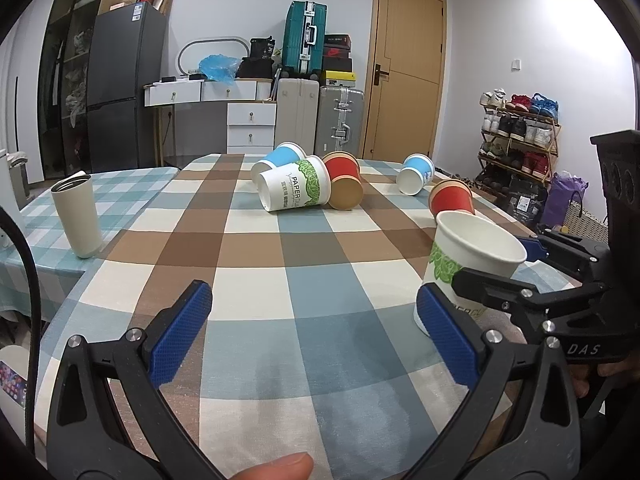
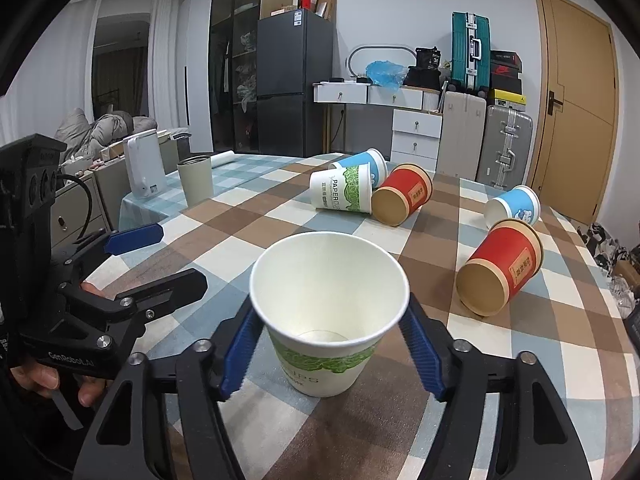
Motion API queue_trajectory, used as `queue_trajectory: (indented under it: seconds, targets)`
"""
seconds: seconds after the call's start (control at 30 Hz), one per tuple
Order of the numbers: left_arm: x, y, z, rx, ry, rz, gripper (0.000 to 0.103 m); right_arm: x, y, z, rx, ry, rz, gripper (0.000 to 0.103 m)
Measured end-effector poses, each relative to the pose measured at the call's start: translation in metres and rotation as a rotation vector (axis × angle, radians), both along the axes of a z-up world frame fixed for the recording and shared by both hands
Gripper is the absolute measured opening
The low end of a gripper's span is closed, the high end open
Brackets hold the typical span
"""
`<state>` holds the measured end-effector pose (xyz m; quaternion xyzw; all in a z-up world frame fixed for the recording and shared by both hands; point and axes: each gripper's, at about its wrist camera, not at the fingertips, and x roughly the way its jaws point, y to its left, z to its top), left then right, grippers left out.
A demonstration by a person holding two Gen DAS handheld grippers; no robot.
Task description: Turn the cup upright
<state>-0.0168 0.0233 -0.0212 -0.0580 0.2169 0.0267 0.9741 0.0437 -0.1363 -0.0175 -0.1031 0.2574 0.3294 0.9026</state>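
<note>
A white paper cup with a green leaf print point(image 2: 326, 308) stands mouth up between the blue pads of my right gripper point(image 2: 332, 340), which is shut on it, just above or on the checked tablecloth point(image 2: 248, 216). The same cup shows at the right of the left wrist view point(image 1: 468, 264), with my right gripper's fingers around it. My left gripper point(image 1: 312, 320) is open and empty, low over the cloth to the left of the cup. It shows at the left of the right wrist view point(image 2: 156, 256).
Several cups lie on their sides farther back: a white and green one point(image 2: 344, 194), blue ones point(image 2: 368, 164) point(image 2: 514, 206), red ones point(image 2: 404, 196) point(image 2: 500, 268). A beige tumbler point(image 2: 195, 180) and a white kettle point(image 2: 144, 164) stand at the left.
</note>
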Motion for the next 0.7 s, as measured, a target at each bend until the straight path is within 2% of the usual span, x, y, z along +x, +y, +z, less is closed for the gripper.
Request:
queue_trajectory:
  seconds: [0.07, 0.13, 0.2, 0.3, 0.7]
  targets:
    - [0.002, 0.000, 0.000, -0.009, 0.001, -0.007, 0.102, 0.000, -0.005, 0.001, 0.024, 0.004, 0.002, 0.086]
    - [0.003, -0.001, 0.000, -0.012, 0.002, -0.011, 0.102, -0.002, -0.010, 0.003, 0.047, -0.002, 0.003, 0.088]
    - [0.004, -0.002, 0.000, -0.015, 0.001, -0.015, 0.102, -0.003, -0.016, 0.004, 0.055, -0.008, -0.006, 0.096]
    - [0.006, -0.004, 0.000, -0.020, 0.000, -0.026, 0.102, -0.004, -0.028, 0.005, 0.077, -0.014, -0.012, 0.100]
    - [0.015, -0.018, 0.000, -0.026, -0.002, -0.070, 0.102, -0.007, -0.068, 0.011, 0.194, -0.025, -0.005, 0.103]
